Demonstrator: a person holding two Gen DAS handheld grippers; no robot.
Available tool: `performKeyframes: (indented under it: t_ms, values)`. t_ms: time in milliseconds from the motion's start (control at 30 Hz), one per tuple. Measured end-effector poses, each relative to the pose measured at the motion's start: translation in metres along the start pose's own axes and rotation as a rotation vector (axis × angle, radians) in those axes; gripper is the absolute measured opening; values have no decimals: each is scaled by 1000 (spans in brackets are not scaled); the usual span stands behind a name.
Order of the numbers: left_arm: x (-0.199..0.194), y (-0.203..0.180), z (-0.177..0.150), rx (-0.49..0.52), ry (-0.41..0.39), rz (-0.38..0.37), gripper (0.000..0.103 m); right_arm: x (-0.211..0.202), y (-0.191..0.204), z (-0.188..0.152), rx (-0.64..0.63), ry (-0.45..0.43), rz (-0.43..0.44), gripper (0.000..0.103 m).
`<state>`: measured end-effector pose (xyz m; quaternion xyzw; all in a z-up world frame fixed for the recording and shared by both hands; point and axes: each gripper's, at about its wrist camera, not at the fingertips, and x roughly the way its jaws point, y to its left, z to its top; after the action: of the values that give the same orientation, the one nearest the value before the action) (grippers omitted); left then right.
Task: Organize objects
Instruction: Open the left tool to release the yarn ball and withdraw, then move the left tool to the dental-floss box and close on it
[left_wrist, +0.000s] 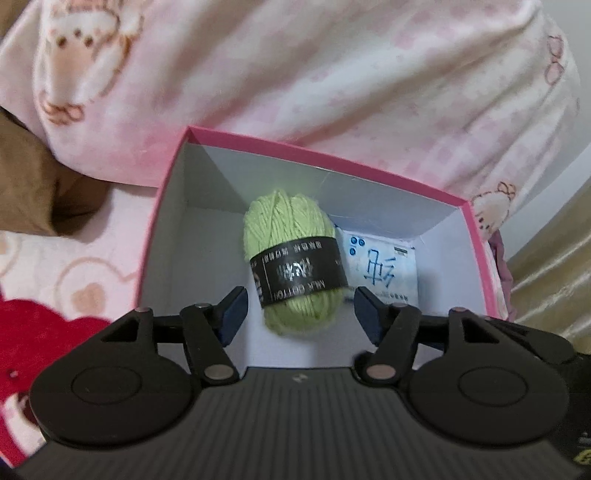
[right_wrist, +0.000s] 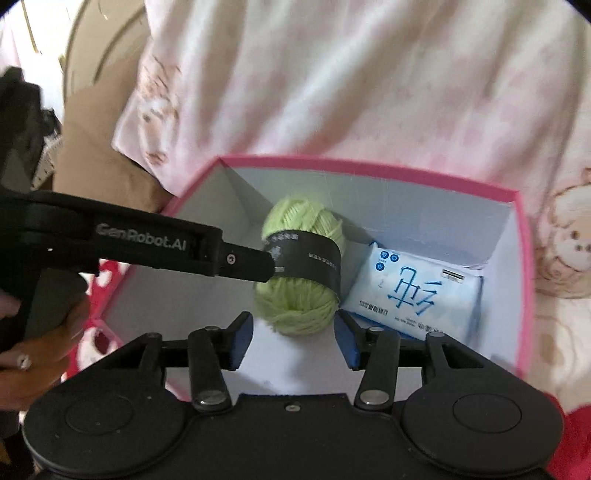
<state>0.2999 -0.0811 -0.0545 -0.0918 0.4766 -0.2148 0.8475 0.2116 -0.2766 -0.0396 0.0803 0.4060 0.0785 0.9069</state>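
Both claws spread wide, holding nothing: left claw (left_wrist: 299, 314), right claw (right_wrist: 293, 338) over pink box (left_wrist: 164, 206) (green yarn (left_wrist: 291, 266) beside tissue pack (left_wrist: 384, 269)).

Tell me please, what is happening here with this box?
A person holds a gripper in each hand over an open pink box on a pink blanket. A green ball of yarn and a blue-white tissue pack lie inside the box, side by side. The left gripper is open, with the yarn in the gap between its fingers, not squeezed. The right gripper is open too and holds nothing.
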Motion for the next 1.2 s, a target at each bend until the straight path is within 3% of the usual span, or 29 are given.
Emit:
performKeyframes:
  t_ms: [200,333,600,867,1067,1200]
  values:
    - [-65,-25,-13,67,-34,34,87,-65,16,-16,-35,-1,-10,60]
    - [-106,-47,-28,146,-10,114,88,-105,27,-21,-44,-11,-16,62]
    - [-158,-57,-57,187,61,107,88,-161,50,-35,-56,-19,-2,73]
    - [-176,-54,-93,207,76,82,95,-167,76,-67,-134,2,53,85]
    - [-153,-43,-119,174,125,48,96,-143,82,-94,-101,26,100,85]
    - [-131,-31,-132,124,168,24,96,-123,87,-109,-132,28,88,85]
